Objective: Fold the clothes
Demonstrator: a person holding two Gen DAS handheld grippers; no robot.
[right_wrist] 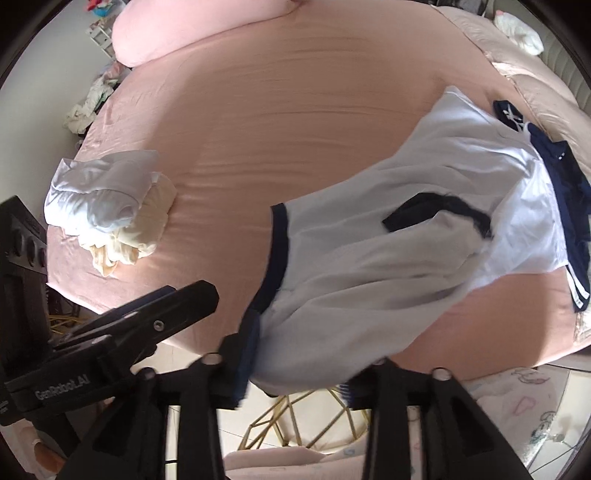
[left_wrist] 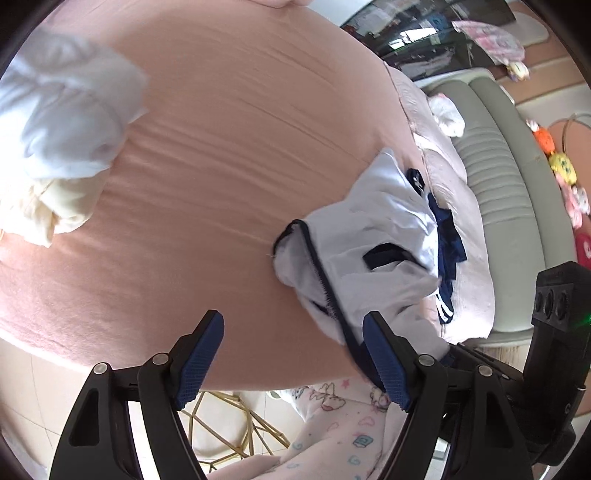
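A white garment [right_wrist: 388, 258] with navy trim lies crumpled on the pink bed [right_wrist: 277, 129], on top of a navy garment [right_wrist: 569, 192]. Its near end is lifted off the bed's edge and bunched between the fingers of my right gripper [right_wrist: 299, 380], which is shut on it. In the left wrist view the same white garment [left_wrist: 373, 243] lies right of centre, its navy-edged end reaching my right-hand finger [left_wrist: 384, 362]. My left gripper [left_wrist: 293, 354] is open over the sheet with nothing between its pads. The right gripper [left_wrist: 554, 314] shows at the far right.
A heap of white and cream clothes [right_wrist: 107, 199] sits on the bed's left side. A pink pillow [right_wrist: 184, 29] lies at the far end. A gold wire stool [right_wrist: 295, 417] stands on the floor below the bed edge. A grey padded headboard [left_wrist: 498, 166] runs along the right.
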